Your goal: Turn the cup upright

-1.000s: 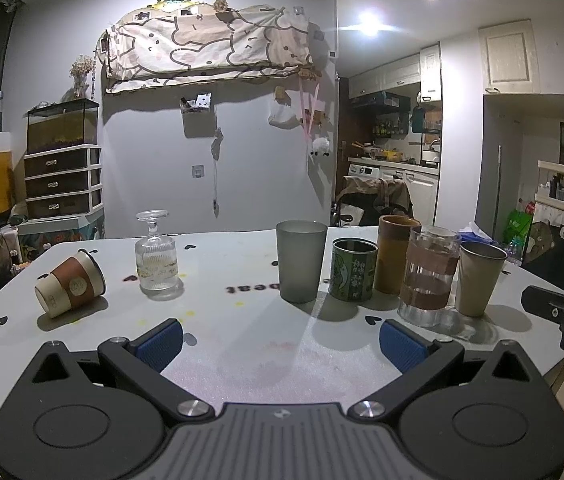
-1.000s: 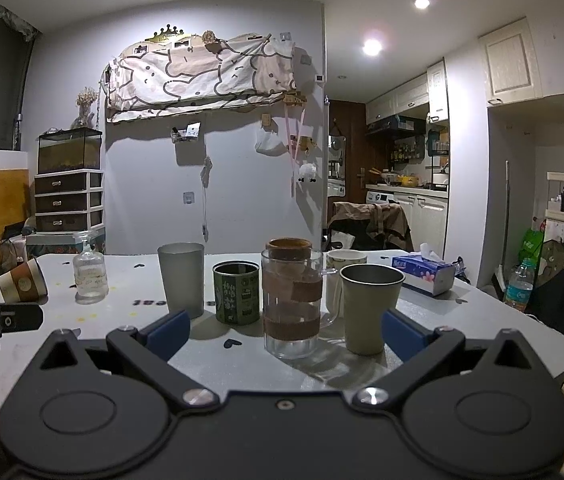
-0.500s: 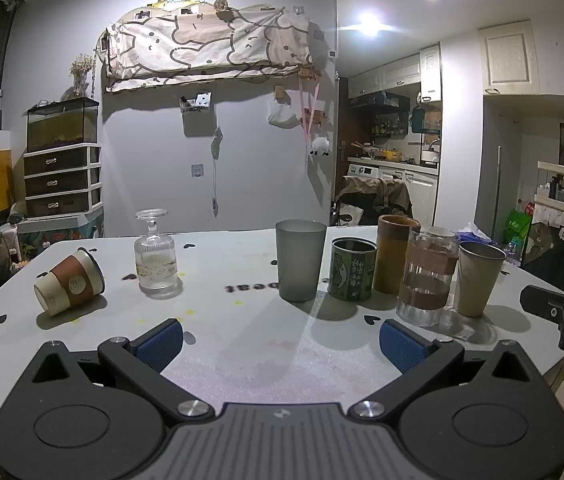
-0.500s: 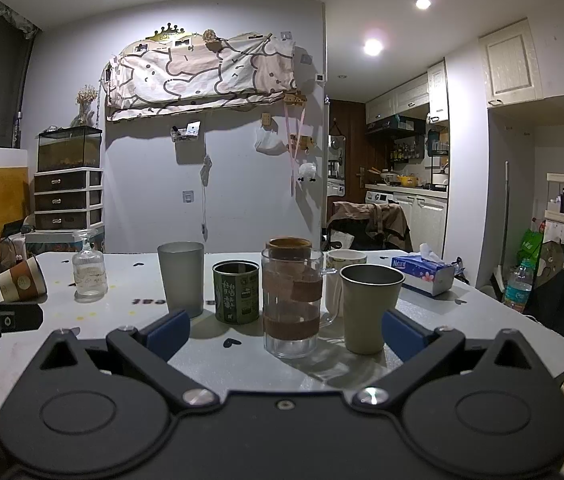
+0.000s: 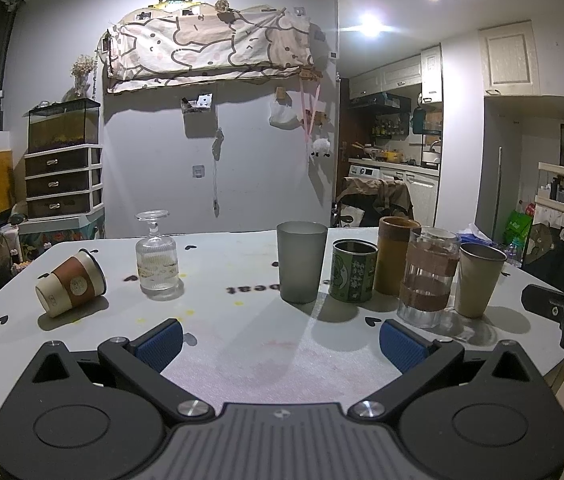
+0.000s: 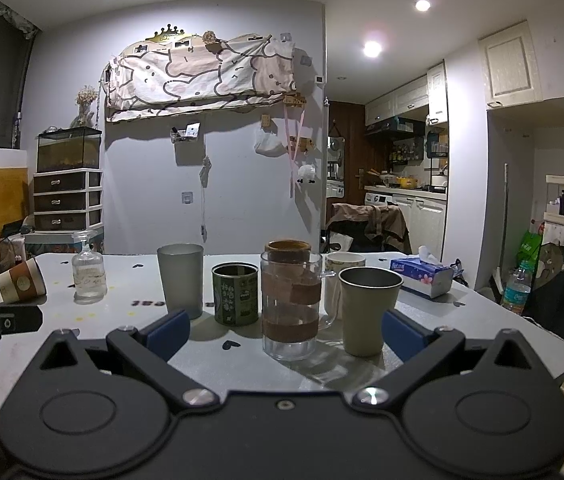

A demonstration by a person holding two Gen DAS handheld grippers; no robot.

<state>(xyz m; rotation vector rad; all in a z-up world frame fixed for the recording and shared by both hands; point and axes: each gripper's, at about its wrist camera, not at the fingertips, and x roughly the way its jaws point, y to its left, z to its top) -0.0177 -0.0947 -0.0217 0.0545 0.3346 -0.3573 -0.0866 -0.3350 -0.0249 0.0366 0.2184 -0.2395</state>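
Observation:
A brown-sleeved paper cup (image 5: 70,283) lies on its side at the table's far left; it also shows in the right wrist view (image 6: 22,281). A clear stemmed glass (image 5: 157,258) stands upside down beside it, also seen in the right wrist view (image 6: 89,274). My left gripper (image 5: 280,340) is open and empty, near the table's front edge, well short of both. My right gripper (image 6: 283,330) is open and empty, facing the row of upright cups.
Upright in a row stand a grey tumbler (image 5: 301,266), a green tin (image 5: 353,276), a tan cup (image 5: 395,254), a banded glass mug (image 5: 427,280) and a metal cup (image 5: 479,280). A white mug (image 6: 341,268) and a tissue box (image 6: 421,276) stand behind on the white table (image 5: 242,360).

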